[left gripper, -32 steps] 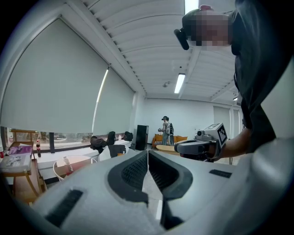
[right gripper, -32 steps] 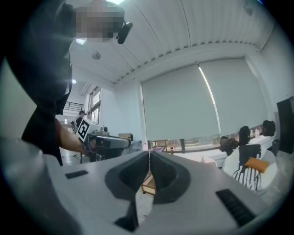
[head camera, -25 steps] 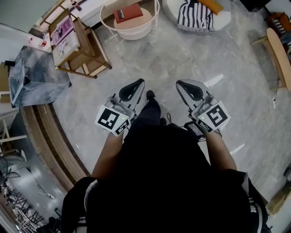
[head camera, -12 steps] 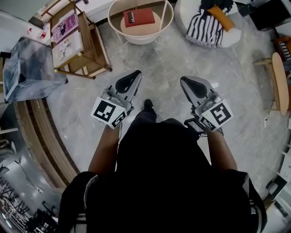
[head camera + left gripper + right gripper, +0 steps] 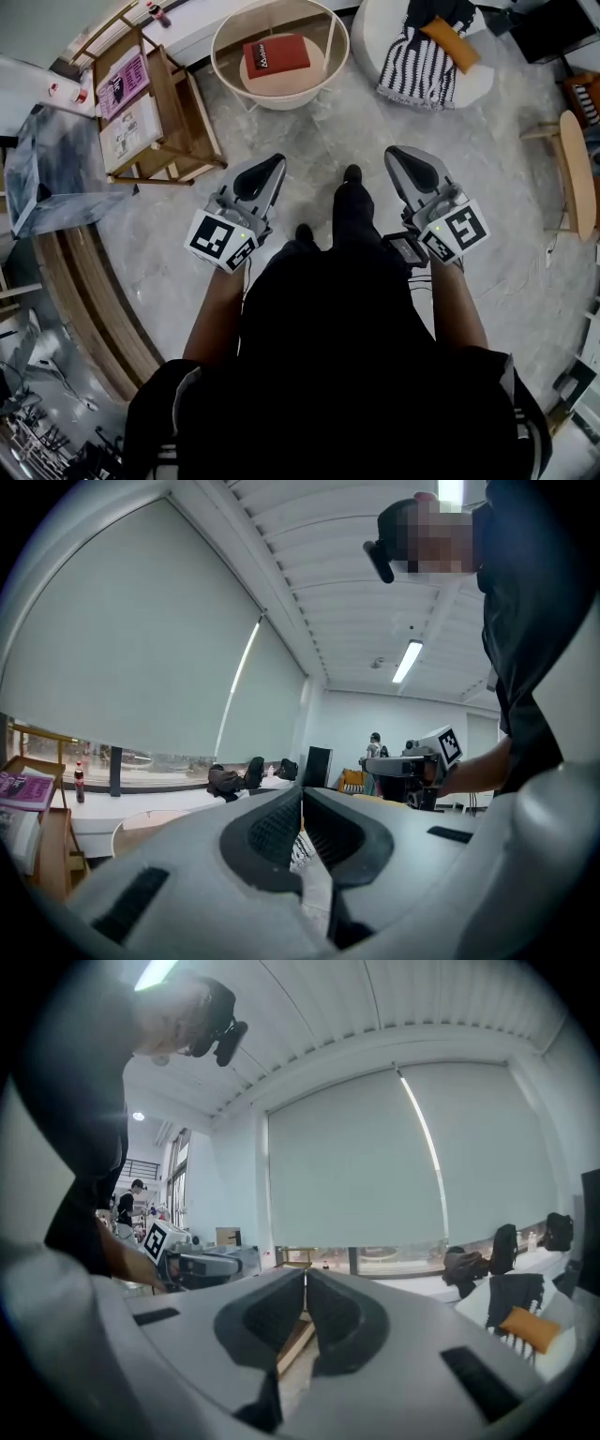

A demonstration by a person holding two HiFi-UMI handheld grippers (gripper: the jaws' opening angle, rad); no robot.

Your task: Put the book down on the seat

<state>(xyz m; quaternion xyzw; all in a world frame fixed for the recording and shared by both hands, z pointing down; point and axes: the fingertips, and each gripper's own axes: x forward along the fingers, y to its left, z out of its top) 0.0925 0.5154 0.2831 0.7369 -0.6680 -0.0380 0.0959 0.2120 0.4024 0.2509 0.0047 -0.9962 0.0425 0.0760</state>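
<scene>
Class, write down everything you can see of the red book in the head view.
The red book is a closed, flat rectangle with a red cover bearing small white print, too small to read. It lies cover up, slightly skewed, on the pale round top of a white-rimmed side table, ahead of the person. Nothing else touches it.

The red rectangular book (image 5: 277, 54) and its round white-rimmed seat (image 5: 291, 84) now lie nearer the person; a black shoe (image 5: 352, 174) has stepped forward.
</scene>
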